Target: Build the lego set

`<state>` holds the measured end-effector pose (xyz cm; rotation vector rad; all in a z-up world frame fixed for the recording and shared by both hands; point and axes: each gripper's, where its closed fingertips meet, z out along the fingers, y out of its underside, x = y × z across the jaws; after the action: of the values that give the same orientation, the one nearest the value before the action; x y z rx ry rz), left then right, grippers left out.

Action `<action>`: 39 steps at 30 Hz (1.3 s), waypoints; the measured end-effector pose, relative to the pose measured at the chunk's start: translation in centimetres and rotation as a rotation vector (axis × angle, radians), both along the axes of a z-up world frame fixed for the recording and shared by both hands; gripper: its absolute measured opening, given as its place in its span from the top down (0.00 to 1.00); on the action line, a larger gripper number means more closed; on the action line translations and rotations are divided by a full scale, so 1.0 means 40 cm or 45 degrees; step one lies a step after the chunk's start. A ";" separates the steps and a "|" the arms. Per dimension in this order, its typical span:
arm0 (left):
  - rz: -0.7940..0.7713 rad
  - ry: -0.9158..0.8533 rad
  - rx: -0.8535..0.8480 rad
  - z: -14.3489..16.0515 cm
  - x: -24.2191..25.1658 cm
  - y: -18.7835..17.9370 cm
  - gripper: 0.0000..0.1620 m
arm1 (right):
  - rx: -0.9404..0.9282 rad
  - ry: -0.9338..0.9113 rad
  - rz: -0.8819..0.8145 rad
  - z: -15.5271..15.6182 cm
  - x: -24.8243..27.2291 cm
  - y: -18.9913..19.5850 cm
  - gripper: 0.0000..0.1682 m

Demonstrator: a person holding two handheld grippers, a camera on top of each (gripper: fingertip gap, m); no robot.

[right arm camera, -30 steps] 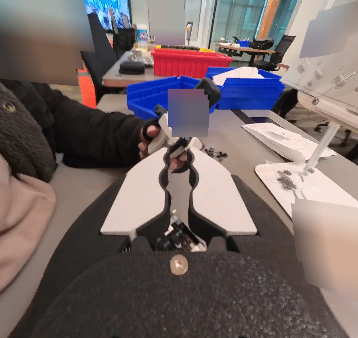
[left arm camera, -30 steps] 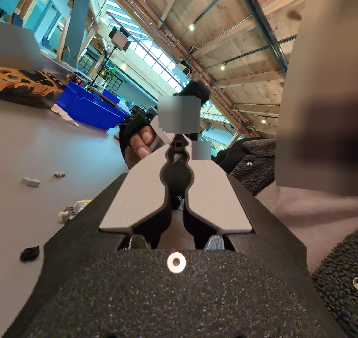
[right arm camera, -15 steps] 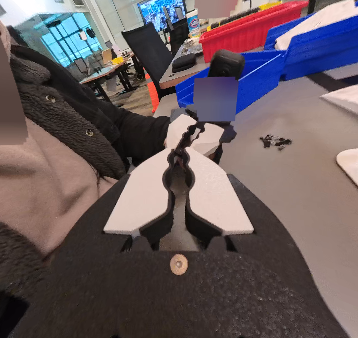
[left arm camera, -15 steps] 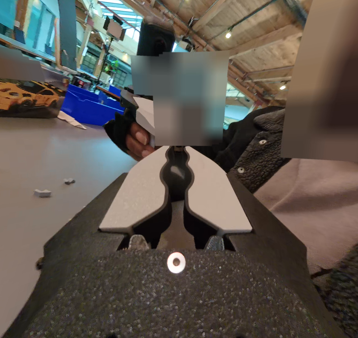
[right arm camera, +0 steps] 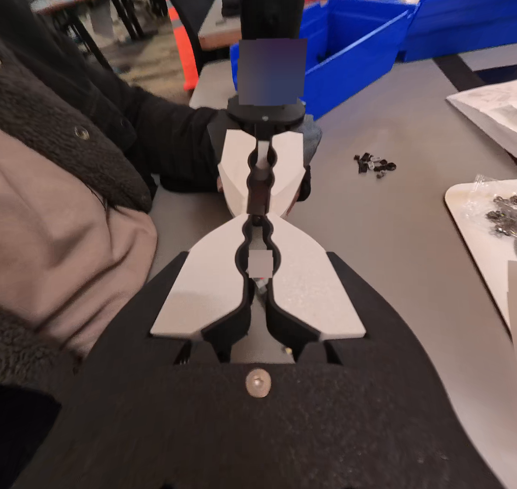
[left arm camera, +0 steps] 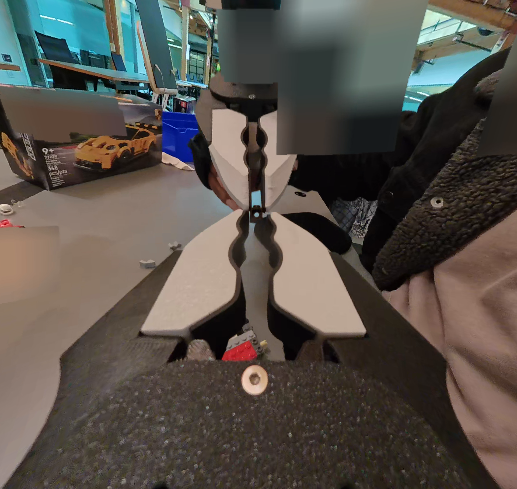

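Note:
My left gripper (left arm camera: 256, 214) is shut on a small black lego piece (left arm camera: 256, 214) with a hole in it, held at its very tips above the grey table (left arm camera: 126, 223). My right gripper (right arm camera: 257, 219) faces it tip to tip and is shut on a small dark piece (right arm camera: 256, 220). The two pieces touch, and I cannot tell where one ends and the other begins. The right gripper also shows in the left wrist view (left arm camera: 256, 205). The left gripper also shows in the right wrist view (right arm camera: 258, 209). A red and grey lego assembly (left arm camera: 243, 349) lies on the table under my left gripper.
A lego box with a yellow car (left arm camera: 84, 150) and a blue bin (left arm camera: 176, 134) stand at the far left. Small grey pieces (left arm camera: 147, 263) lie nearby. Blue bins (right arm camera: 349, 64), a pile of small black pieces (right arm camera: 375, 164) and a white tray (right arm camera: 458, 204) are on the right. The person's coat (right arm camera: 70, 139) is close by. Left and right tips are no more than a few centimetres apart.
Both grippers have swung level and drawn together. Their tips now meet head-on at the small black pieces. Both have stayed shut.

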<state>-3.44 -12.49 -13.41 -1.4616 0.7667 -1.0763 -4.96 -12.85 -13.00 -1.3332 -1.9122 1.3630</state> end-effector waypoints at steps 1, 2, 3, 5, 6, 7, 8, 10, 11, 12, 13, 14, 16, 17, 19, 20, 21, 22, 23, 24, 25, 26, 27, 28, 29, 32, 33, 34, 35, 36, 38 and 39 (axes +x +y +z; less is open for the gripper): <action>-0.005 0.017 -0.009 -0.005 0.002 0.000 0.92 | 0.047 -0.042 0.014 -0.006 0.002 0.002 0.97; -0.008 0.034 -0.013 -0.009 0.004 -0.001 0.92 | 0.082 -0.081 0.035 -0.011 0.004 0.001 0.97; -0.006 0.052 -0.011 -0.013 0.005 -0.001 0.94 | 0.104 -0.117 0.056 -0.014 0.005 -0.003 0.97; -0.005 0.088 -0.018 -0.023 0.007 -0.001 0.95 | 0.157 -0.189 0.088 -0.024 0.008 -0.005 0.97; -0.008 0.099 -0.026 -0.027 0.008 -0.001 0.95 | 0.180 -0.218 0.099 -0.028 0.009 -0.005 0.97; -0.008 0.103 -0.030 -0.029 0.009 -0.001 0.95 | 0.192 -0.234 0.105 -0.029 0.009 -0.004 0.97; 0.000 0.099 -0.030 -0.028 0.007 0.001 0.95 | 0.196 -0.229 0.101 -0.028 0.006 -0.002 0.97; 0.020 0.045 -0.034 -0.015 -0.002 0.008 0.95 | 0.154 -0.164 0.062 -0.014 -0.003 0.004 0.96; 0.029 -0.001 -0.040 -0.006 -0.007 0.012 0.95 | 0.121 -0.107 0.033 -0.002 -0.008 0.010 0.96; 0.044 -0.038 -0.046 0.001 -0.014 0.017 0.95 | 0.103 -0.023 -0.020 0.015 -0.015 0.024 0.96; 0.064 -0.064 -0.052 0.003 -0.023 0.024 0.95 | 0.101 0.086 -0.117 0.038 -0.025 0.055 0.95; 0.089 -0.085 -0.057 0.004 -0.032 0.032 0.95 | 0.108 0.197 -0.257 0.064 -0.035 0.103 0.96; 0.130 -0.125 -0.074 0.005 -0.047 0.047 0.95 | 0.197 0.377 -0.653 0.108 -0.042 0.248 0.97; 0.151 -0.139 -0.083 0.004 -0.053 0.054 0.95 | 0.264 0.468 -0.843 0.133 -0.035 0.321 1.00; 0.193 -0.147 -0.087 -0.001 -0.061 0.066 0.95 | 0.369 0.586 -1.181 0.174 -0.017 0.445 1.00; 0.214 -0.143 -0.084 -0.004 -0.065 0.070 0.95 | 0.408 0.617 -1.293 0.190 -0.015 0.489 1.00; 0.230 -0.139 -0.084 -0.007 -0.069 0.074 0.95 | 0.442 0.645 -1.391 0.205 -0.015 0.525 1.00; 0.239 -0.138 -0.087 -0.009 -0.072 0.077 0.95 | 0.447 0.673 -1.472 0.221 -0.019 0.555 1.00; 0.251 -0.136 -0.092 -0.011 -0.076 0.080 0.95 | 0.438 0.687 -1.520 0.233 -0.028 0.580 1.00; 0.264 -0.134 -0.096 -0.014 -0.079 0.084 0.95 | 0.438 0.688 -1.573 0.241 -0.037 0.606 1.00; 0.271 -0.133 -0.100 -0.017 -0.082 0.086 0.95 | 0.433 0.682 -1.597 0.246 -0.051 0.627 1.00; 0.276 -0.135 -0.105 -0.018 -0.084 0.088 0.95 | 0.426 0.677 -1.603 0.250 -0.067 0.644 1.00; 0.278 -0.138 -0.108 -0.019 -0.085 0.089 0.95 | 0.430 0.670 -1.622 0.252 -0.078 0.662 1.00; 0.276 -0.138 -0.111 -0.019 -0.085 0.089 0.95 | 0.440 0.658 -1.641 0.253 -0.086 0.681 1.00; 0.275 -0.140 -0.113 -0.019 -0.086 0.089 0.95 | 0.445 0.650 -1.647 0.254 -0.096 0.695 1.00; 0.264 -0.150 -0.123 -0.019 -0.086 0.088 0.95 | 0.463 0.640 -1.664 0.258 -0.122 0.730 1.00; 0.265 -0.150 -0.125 -0.020 -0.086 0.089 0.95 | 0.465 0.643 -1.671 0.259 -0.124 0.739 1.00; 0.263 -0.149 -0.128 -0.021 -0.086 0.089 0.95 | 0.468 0.647 -1.670 0.261 -0.127 0.746 1.00; 0.261 -0.149 -0.131 -0.023 -0.086 0.090 0.95 | 0.472 0.641 -1.672 0.261 -0.130 0.753 1.00; 0.259 -0.151 -0.134 -0.024 -0.086 0.090 0.95 | 0.476 0.636 -1.674 0.260 -0.133 0.760 1.00; 0.251 -0.149 -0.144 -0.027 -0.085 0.090 0.95 | 0.475 0.628 -1.675 0.256 -0.138 0.769 1.00; 0.249 -0.148 -0.146 -0.028 -0.084 0.090 0.95 | 0.474 0.628 -1.677 0.254 -0.139 0.772 1.00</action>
<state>-6.80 -8.88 -14.54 -1.5222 0.4759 -1.0584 -10.52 18.04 -2.84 -1.3986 -0.5811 0.5064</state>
